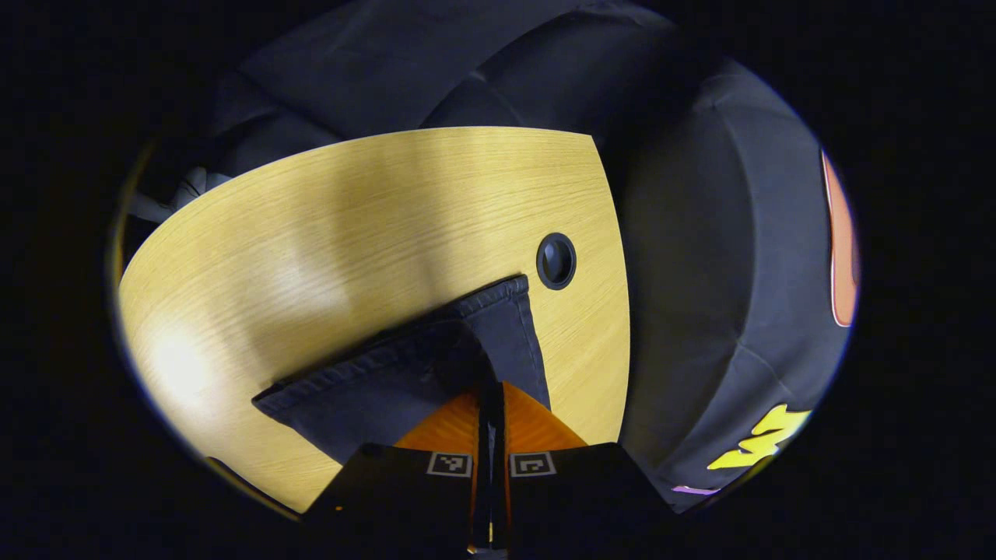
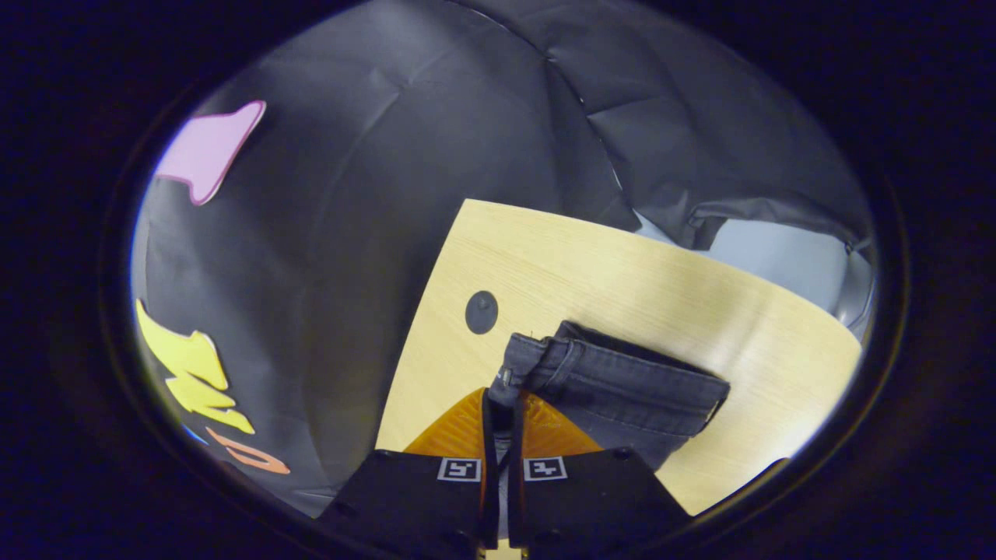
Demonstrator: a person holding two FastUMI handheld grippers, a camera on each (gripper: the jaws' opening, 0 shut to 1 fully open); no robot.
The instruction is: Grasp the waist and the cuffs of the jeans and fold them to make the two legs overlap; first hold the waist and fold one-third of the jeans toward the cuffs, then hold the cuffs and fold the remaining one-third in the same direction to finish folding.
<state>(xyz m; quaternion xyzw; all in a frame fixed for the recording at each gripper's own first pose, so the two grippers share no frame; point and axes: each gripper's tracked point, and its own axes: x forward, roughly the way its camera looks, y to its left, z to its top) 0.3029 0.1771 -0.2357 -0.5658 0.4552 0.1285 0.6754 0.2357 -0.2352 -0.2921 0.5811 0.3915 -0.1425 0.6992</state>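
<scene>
Dark grey jeans lie on a light wooden table. In the left gripper view the cuff end [image 1: 436, 365] of the jeans spreads from my left gripper [image 1: 490, 389], whose fingers are pressed together on the hem fabric. In the right gripper view the waistband [image 2: 615, 381] with belt loops and a button stretches to the right. My right gripper [image 2: 500, 404] is shut on the waistband's near corner. Both ends look slightly lifted off the table.
The wooden table [image 1: 311, 233] has a round dark cable hole [image 1: 555, 260] near its edge, seen as a grey hole [image 2: 482, 312] in the right gripper view. Black cloth walls [image 1: 724, 272] surround the table close to its edges.
</scene>
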